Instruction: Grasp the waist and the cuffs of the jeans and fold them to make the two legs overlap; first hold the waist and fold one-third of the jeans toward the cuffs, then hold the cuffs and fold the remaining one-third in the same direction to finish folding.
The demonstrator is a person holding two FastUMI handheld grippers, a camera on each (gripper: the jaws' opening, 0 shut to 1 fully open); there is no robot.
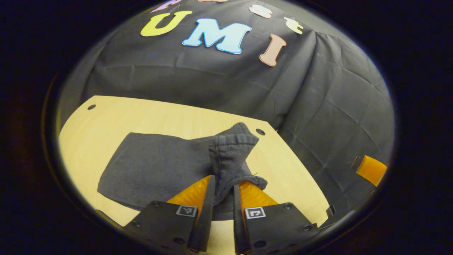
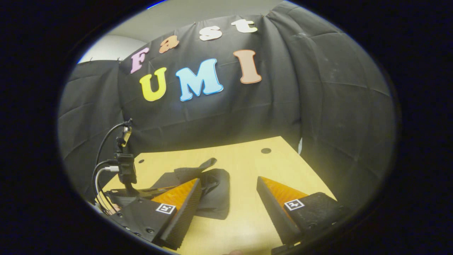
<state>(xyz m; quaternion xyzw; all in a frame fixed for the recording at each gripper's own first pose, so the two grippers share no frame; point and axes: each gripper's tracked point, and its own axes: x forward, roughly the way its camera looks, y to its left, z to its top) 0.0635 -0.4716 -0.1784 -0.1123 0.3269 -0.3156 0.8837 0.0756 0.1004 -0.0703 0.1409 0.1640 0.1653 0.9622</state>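
In the left gripper view, the table (image 1: 116, 117) has free wood at 9 and 12 o'clock of the jeans (image 1: 159, 166). Its far edge runs along the booth wall (image 1: 212, 85), and its right edge falls away at 4 o'clock. 2 small holes sit near the far edge, 1 (image 1: 91, 106) at the far left and 1 (image 1: 260, 131) just beside the raised cloth. The jeans lie in the middle of the table as a dark folded piece, with the long axis going from 9 to 3 o'clock. The left gripper (image 1: 223, 198) is clenched on a bunched end of the jeans at the right side, and this end stands up from the fingers toward 12 o'clock. At 3 o'clock, over the wall, one finger of the right gripper (image 1: 370, 170) shows.

In the right gripper view, the right gripper (image 2: 228, 198) is released, with the fingers wide apart and bare wood between them. The jeans (image 2: 212, 193) lie at 10 o'clock, just behind its left finger. The left gripper (image 2: 125, 177) with its cables (image 2: 102, 148) stands at 9 o'clock, close to the jeans. Free table (image 2: 269, 166) lies toward 12 and 1 o'clock, where a hole (image 2: 265, 150) sits near the far edge.
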